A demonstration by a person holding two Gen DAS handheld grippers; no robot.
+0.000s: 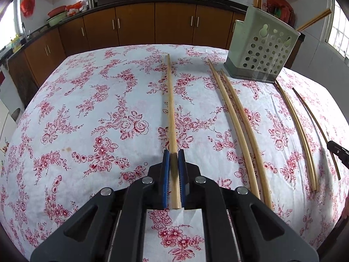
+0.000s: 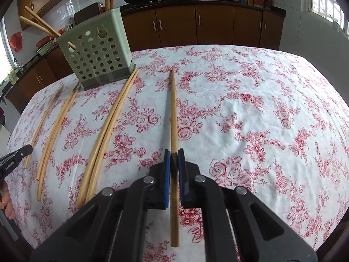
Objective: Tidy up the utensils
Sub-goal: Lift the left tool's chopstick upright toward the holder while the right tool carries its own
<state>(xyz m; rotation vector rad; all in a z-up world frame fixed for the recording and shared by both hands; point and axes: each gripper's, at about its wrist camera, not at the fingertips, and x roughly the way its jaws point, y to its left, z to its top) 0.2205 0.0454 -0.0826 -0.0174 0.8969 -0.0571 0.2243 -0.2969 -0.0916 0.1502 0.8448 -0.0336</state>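
Brown cabinets (image 1: 135, 26) under a dark counter (image 2: 196, 1); bright window (image 2: 325, 2) at right

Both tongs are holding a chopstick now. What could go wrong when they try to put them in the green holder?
1. Each chopstick is pinched near its back end, so its long free end could swing or slip.
2. The green holder is already crowded with chopsticks that lean out, so a new one may jam against them.
3. The left tongs and right tongs both head for one holder and might bump.
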